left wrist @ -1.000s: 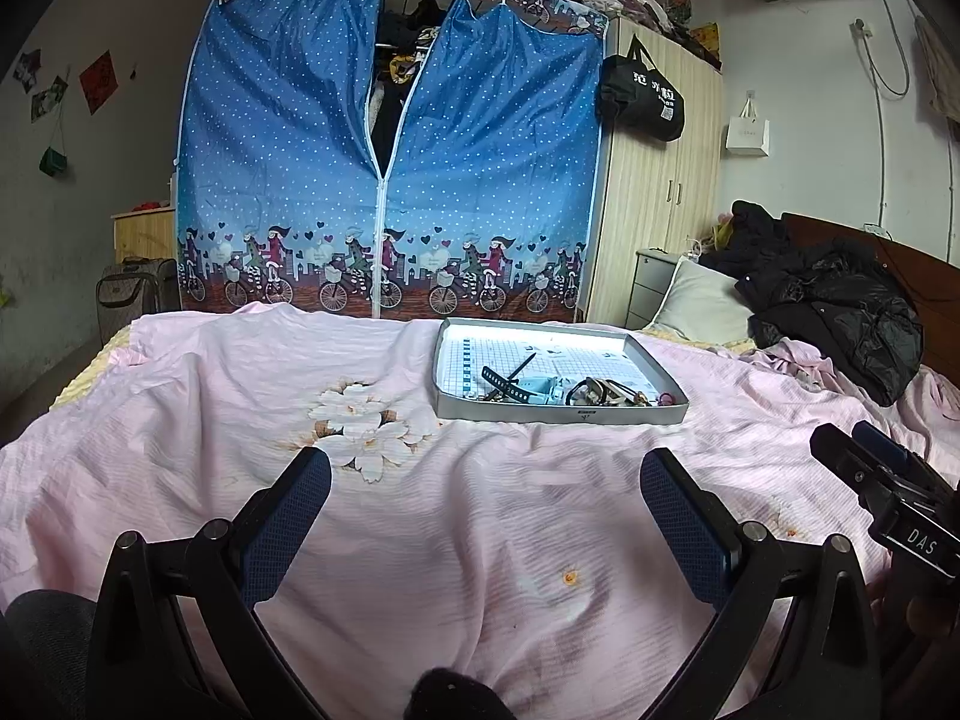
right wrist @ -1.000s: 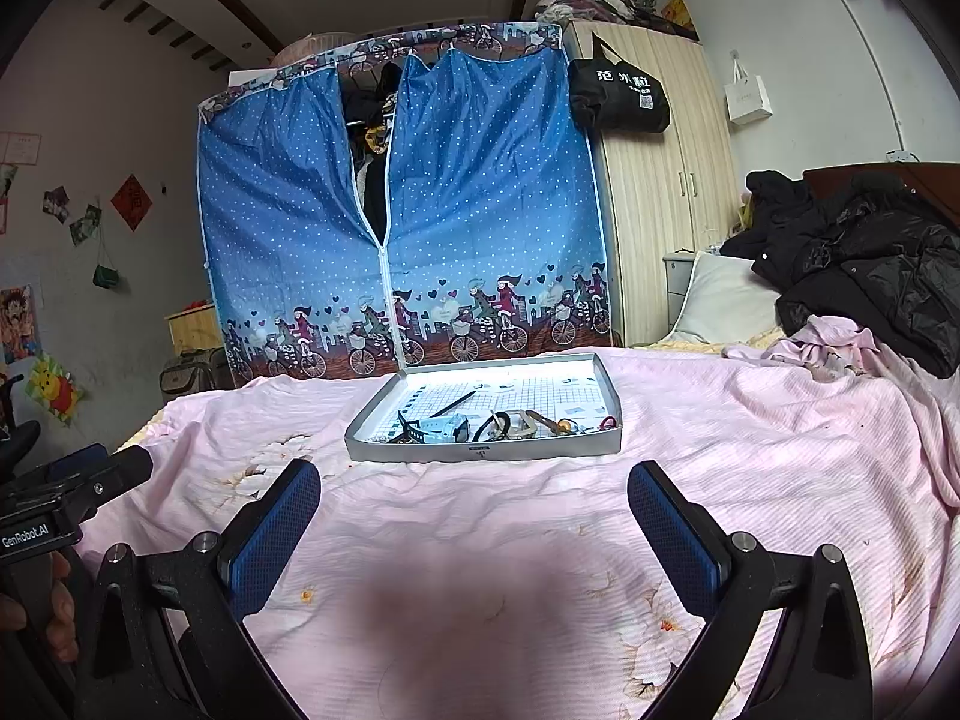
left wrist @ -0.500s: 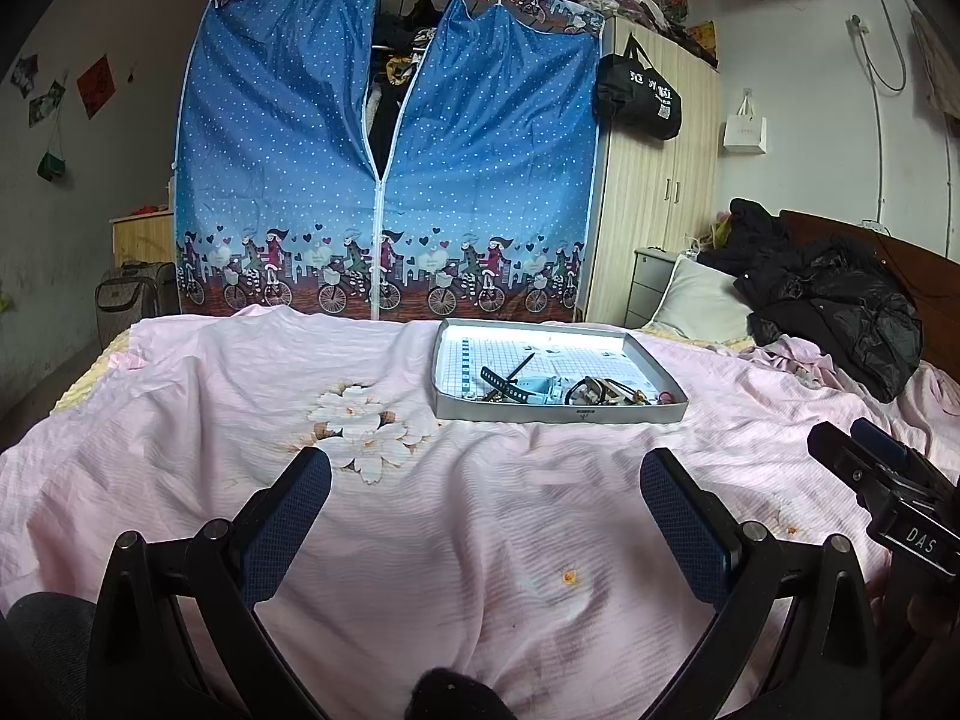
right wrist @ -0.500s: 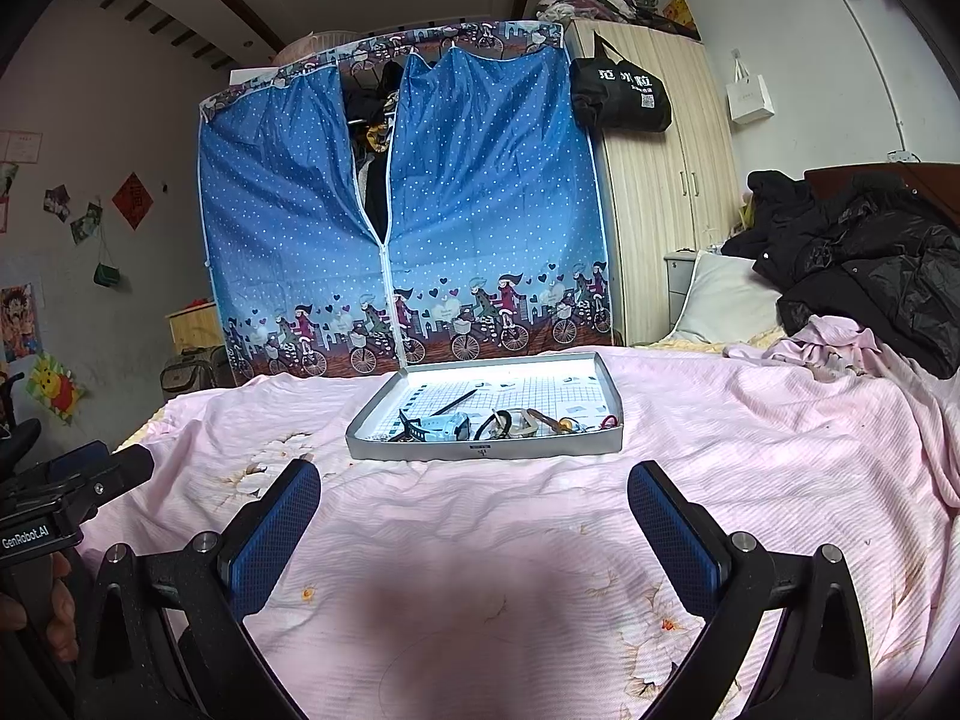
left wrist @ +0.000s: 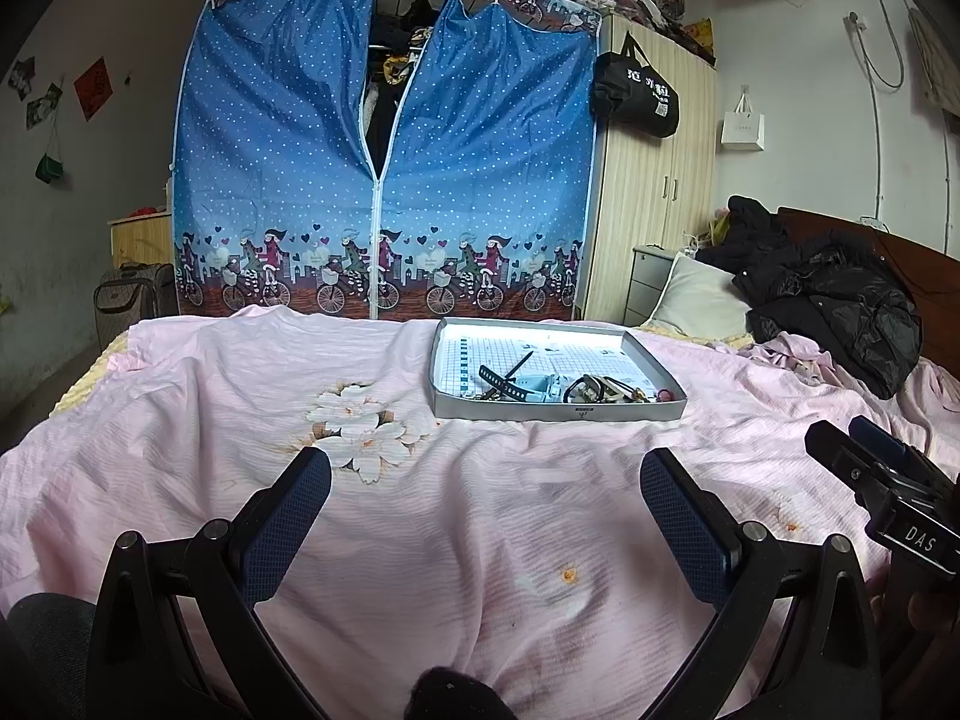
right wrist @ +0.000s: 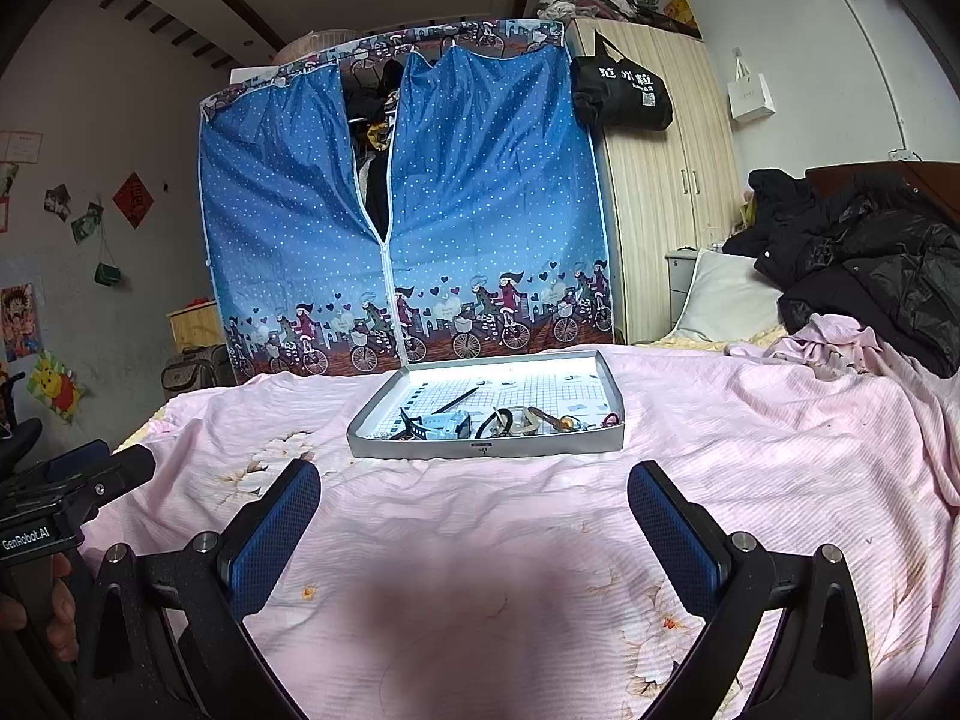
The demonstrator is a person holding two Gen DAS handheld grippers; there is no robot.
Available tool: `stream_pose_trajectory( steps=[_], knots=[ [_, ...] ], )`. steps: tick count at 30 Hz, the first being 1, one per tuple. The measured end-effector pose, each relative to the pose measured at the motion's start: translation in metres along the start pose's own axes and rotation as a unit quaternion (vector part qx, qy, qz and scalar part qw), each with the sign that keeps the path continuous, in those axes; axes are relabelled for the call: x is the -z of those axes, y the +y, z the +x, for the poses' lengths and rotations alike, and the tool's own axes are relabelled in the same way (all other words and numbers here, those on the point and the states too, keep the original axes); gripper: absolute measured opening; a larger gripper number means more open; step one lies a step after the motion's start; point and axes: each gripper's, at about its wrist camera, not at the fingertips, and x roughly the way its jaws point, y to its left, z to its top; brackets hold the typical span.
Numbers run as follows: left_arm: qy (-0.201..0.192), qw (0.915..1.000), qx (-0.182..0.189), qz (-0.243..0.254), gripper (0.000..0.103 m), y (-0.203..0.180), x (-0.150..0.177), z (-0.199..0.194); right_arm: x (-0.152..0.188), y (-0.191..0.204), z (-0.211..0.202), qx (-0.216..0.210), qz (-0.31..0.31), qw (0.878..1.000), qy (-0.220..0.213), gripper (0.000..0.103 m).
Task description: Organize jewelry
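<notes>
We see jewelry (right wrist: 516, 420) heaped along near edge of grey tray (right wrist: 603, 441) on pink bedspread (left wrist: 480, 516); sorted or not, can't tell. Left gripper (left wrist: 485, 516), right gripper (right wrist: 474, 519) spread wide, empty, short of tray.

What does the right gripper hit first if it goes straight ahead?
Probably the near wall of the tray, dead ahead of the open right gripper. Only pink bedsheet lies between; the gripper's height above it is unclear.
</notes>
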Motion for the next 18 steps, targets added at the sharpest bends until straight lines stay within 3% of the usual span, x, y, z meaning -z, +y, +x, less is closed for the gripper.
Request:
stream_pose_trajectory(
  steps=[18],
  knots=[
    [0.000,1.0000,0.002,0.005,0.101,0.0014,0.0005,0.0008,-0.0006,0.0000,-0.0002,0.000,0.000,1.000,0.001,0.103]
  ],
)
